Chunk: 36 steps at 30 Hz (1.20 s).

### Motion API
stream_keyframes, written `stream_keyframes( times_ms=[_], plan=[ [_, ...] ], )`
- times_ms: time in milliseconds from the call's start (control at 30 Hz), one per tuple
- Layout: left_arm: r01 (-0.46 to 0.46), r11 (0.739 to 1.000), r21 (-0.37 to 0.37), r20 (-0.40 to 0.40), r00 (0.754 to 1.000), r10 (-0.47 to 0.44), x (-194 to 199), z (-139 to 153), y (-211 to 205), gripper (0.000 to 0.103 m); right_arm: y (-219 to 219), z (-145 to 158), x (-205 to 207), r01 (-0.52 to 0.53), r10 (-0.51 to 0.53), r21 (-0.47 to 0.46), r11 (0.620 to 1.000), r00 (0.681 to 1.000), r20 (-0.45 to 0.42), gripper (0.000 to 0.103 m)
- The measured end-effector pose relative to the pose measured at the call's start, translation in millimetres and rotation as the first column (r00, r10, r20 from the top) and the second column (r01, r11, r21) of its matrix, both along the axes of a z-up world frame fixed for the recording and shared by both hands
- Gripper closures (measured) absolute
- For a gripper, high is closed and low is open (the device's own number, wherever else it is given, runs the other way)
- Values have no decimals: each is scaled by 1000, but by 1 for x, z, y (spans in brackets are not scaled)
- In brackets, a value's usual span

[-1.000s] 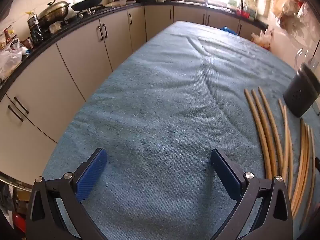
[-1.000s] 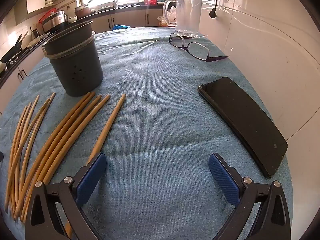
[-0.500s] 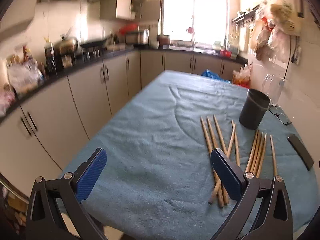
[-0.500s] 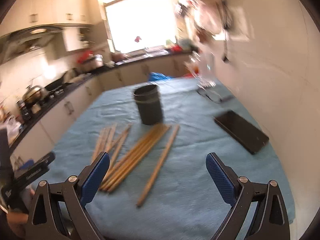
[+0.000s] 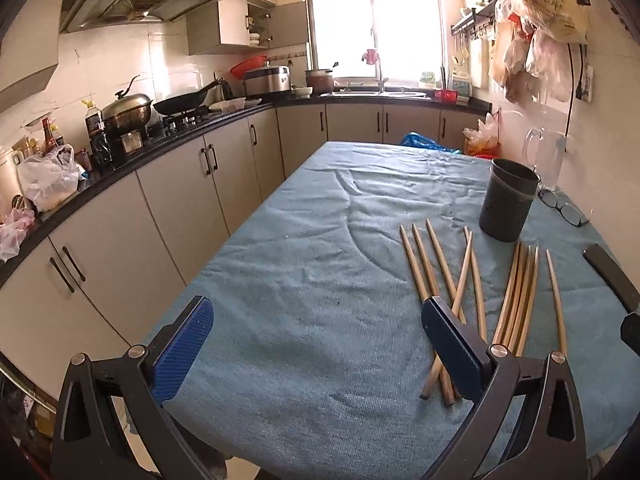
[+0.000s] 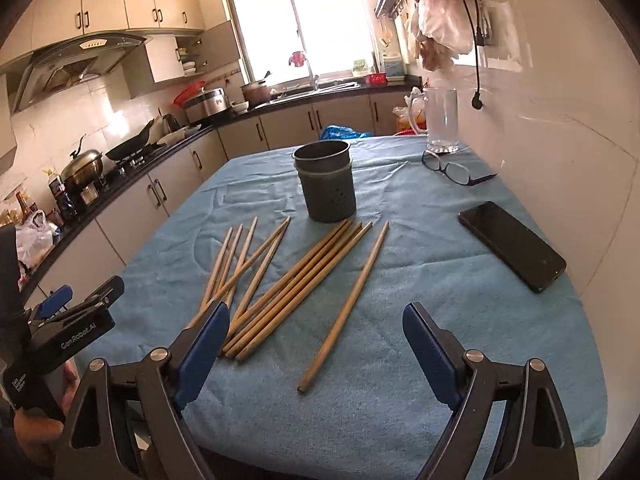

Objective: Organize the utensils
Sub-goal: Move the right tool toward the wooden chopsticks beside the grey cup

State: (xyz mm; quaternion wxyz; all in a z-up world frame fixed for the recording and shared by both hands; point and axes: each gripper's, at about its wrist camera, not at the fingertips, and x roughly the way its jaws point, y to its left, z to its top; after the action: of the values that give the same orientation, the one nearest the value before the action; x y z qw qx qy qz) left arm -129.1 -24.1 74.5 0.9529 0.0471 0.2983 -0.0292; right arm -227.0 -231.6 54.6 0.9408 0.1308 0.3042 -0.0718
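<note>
Several wooden chopsticks (image 6: 304,276) lie loose on the blue cloth, also in the left wrist view (image 5: 460,280). A dark grey utensil holder (image 6: 326,186) stands upright just beyond them, empty as far as I can see; it also shows in the left wrist view (image 5: 508,204). My left gripper (image 5: 316,344) is open and empty, raised over the table's near end, left of the chopsticks. My right gripper (image 6: 316,344) is open and empty, raised above the near ends of the chopsticks. The left gripper also shows at the left in the right wrist view (image 6: 68,312).
A black phone (image 6: 512,246) lies at the right near the wall. Glasses (image 6: 452,170) and a glass jug (image 6: 440,120) sit behind it. The blue cloth-covered table (image 5: 300,280) has cabinets (image 5: 172,200) along its left side.
Both grippers have pulled back and risen away from the table, so the views now take in the whole table and kitchen. The chopsticks and holder have not moved.
</note>
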Motion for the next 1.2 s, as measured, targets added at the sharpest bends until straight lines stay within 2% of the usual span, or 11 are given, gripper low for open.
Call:
stream_keyframes(
  times_ms=[133,533,1200],
  plan=[
    [-7,1000,-7,-31,999,7,8,-7,1,0,3,-3,4,-18,18,-2,1000,1000,-17,12],
    [-19,1000,-6,-51,999,19,11,-18,-4,0,10,-4,6,-64,64,-22,998,998,-15,12],
    [-11,1000,-23,-87,996,9,16,-25,-2,0,1,-12,11,-45,45,14,999,998,-52,13]
  ],
)
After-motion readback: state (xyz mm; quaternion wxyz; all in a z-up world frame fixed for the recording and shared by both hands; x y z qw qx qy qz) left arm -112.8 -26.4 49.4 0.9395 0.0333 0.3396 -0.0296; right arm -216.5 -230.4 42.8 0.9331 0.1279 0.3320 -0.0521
